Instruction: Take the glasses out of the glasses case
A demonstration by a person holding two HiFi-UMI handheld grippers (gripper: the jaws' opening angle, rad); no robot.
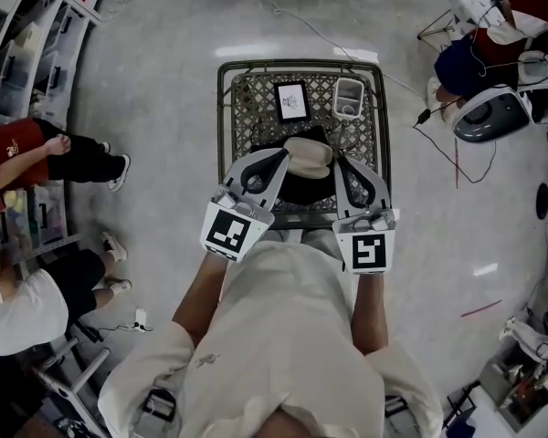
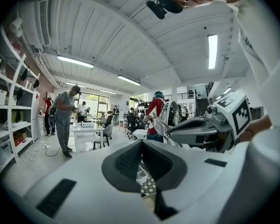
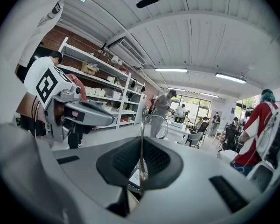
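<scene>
The right gripper has its two jaws squeezed shut on a thin wire arm of the glasses. The round lens sticks up just past the jaw tips. The left gripper has its jaws pressed together too, but nothing is between them.

From above, both grippers point away from the person. The left gripper is at the left end of the tan glasses case. The right gripper is at its right end. The case lies on a black cloth at the near side of a wire cart. At the far side of the cart are a small framed picture and a white box. The glasses are too thin to find from above, so I cannot tell if they are fully clear of the case.

I think the job now is to lift the glasses all the way out. The wire arm is skinny and could slip or bend, so the squeeze should be firm but gentle. The lift should go slow and straight up, so the lens does not catch on the edge of the case. The two grippers are near each other, so the lens should stay away from the left one. The left gripper could press on the case so it does not come up too.
</scene>
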